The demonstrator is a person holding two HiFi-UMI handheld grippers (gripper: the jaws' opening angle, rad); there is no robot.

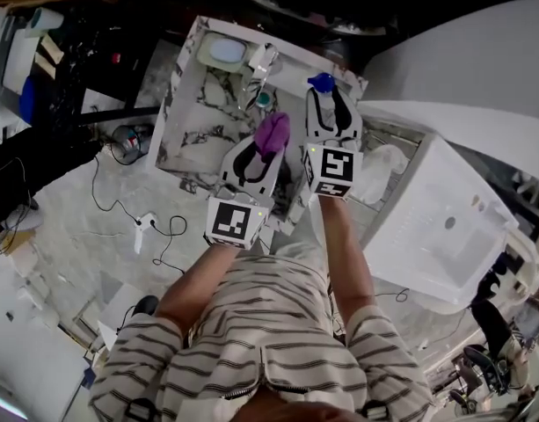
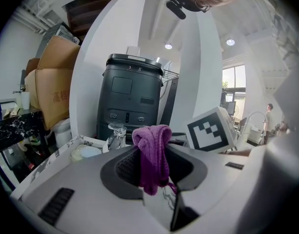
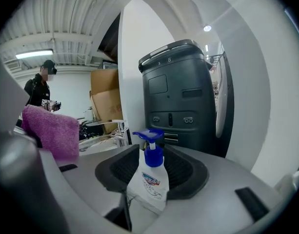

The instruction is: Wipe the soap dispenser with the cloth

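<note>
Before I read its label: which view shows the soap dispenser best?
Right gripper view: the soap dispenser sits close between the jaws, label and blue pump clear. Head view shows mainly its pump; left gripper view misses it.

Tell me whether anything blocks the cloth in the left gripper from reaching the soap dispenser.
Nothing visible does: the cloth, held by the left gripper, hangs just left of the soap dispenser between the right gripper's jaws.
</note>
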